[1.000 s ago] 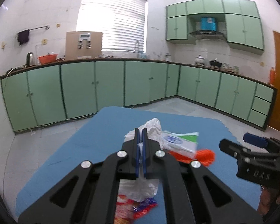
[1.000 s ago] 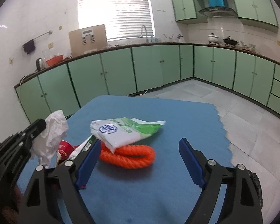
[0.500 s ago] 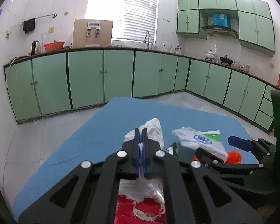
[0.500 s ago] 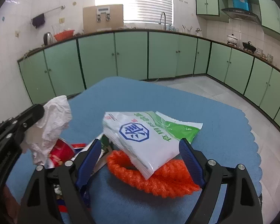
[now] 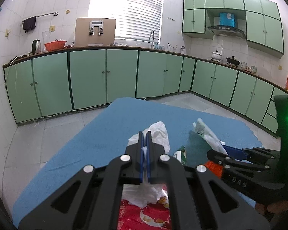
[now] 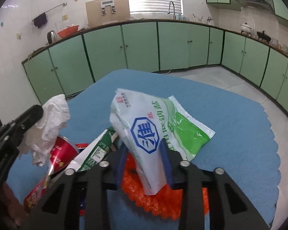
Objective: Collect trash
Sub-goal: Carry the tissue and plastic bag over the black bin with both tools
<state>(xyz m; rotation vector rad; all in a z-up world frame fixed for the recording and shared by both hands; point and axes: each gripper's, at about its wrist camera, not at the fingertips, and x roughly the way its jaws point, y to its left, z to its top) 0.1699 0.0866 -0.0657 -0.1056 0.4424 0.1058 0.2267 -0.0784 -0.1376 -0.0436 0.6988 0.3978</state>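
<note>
Trash clustered on blue mat (image 5: 105,134), both claws working it.

Left wrist view: left claw (image 5: 144,140) clamped tight on crumpled white tissue (image 5: 159,132), paper bulging past tips and hanging under the body. Red snack wrapper (image 5: 144,216) directly below claw. Green carton (image 5: 182,153) just right of tips. Right claw (image 5: 224,151) further right, white-and-green pouch (image 5: 207,136) sticking up from it, orange bit beneath.

Right wrist view: right claw (image 6: 144,155) closing, jaws on either side of pouch (image 6: 153,126), pads at or nearly at the pouch's sides; lower end of pouch between them, top standing up and forward. Orange rope coil (image 6: 163,201) right under claw, touching pouch bottom. Carton (image 6: 94,149) and red cup (image 6: 61,153) just left of claw; tissue (image 6: 51,118) in left claw (image 6: 34,115) further left.

Step in hand, by judgement: finish squeeze on pouch. Best to close fully before lifting, since slick film likely to slip; keep tips above rope to avoid snagging it; lift straight up, clear of carton. Keep left grip shut on tissue meanwhile.
</note>
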